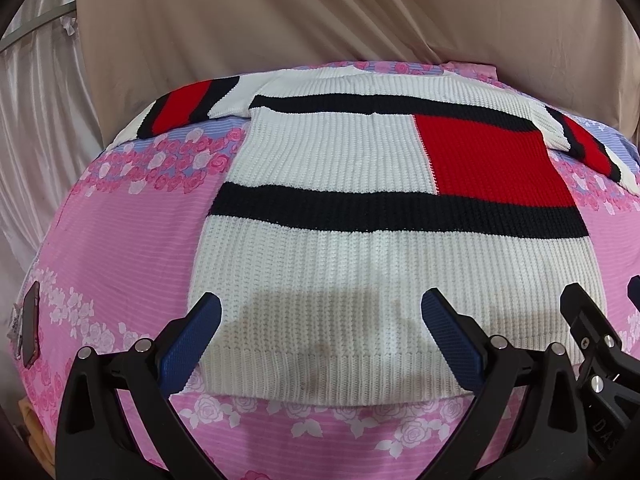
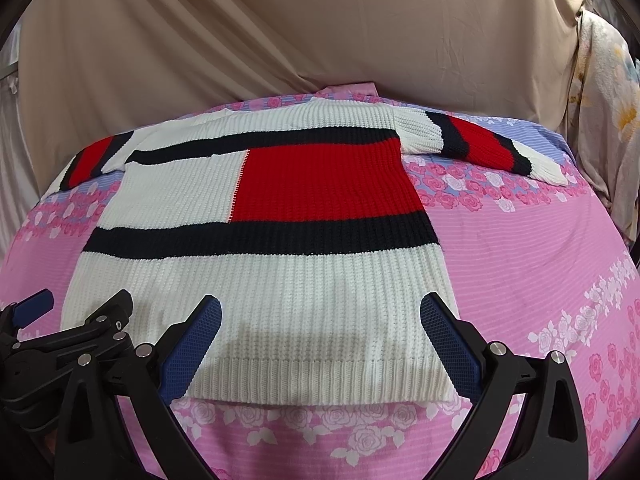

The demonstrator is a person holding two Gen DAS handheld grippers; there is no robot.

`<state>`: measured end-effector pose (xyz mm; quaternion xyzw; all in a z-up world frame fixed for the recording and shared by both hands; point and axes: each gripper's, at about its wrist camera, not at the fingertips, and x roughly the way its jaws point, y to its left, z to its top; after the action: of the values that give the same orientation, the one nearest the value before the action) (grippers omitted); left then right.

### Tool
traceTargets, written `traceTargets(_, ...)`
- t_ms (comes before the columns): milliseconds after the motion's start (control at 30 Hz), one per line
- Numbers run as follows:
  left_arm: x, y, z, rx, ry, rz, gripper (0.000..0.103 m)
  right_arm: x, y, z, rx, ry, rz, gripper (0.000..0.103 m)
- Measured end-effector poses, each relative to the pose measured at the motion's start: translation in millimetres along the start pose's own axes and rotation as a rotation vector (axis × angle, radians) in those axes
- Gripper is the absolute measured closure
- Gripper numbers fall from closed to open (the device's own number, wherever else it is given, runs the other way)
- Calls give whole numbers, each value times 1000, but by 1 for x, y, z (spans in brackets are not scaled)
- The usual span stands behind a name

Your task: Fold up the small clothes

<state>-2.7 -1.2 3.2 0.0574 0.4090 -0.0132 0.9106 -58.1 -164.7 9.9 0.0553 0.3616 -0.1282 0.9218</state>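
A knitted sweater [image 1: 360, 264] lies flat on the pink floral bed cover [image 1: 116, 240], white with dark navy bands and a red block, both sleeves spread out at the far end. Its ribbed hem [image 2: 320, 380] faces me. My left gripper [image 1: 320, 316] hovers open above the hem's left half, nothing between its blue pads. My right gripper [image 2: 320, 316] is open over the hem's right half, also holding nothing. Each view catches the other gripper at its edge: the right gripper [image 1: 600, 320] and the left gripper [image 2: 76, 312].
A beige sheet [image 1: 320, 20] hangs behind the bed as a backdrop. A dark phone-like object [image 1: 30, 324] lies at the bed's left edge. Patterned fabric [image 2: 608, 120] hangs at the far right. Pink cover [image 2: 540, 260] stretches to the sweater's right.
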Motion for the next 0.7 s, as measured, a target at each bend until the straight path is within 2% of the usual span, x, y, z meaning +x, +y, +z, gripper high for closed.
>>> traceTargets(700,-2,-3,0,13,-13,24,5,-1,-1,0,6,-6,5,5)
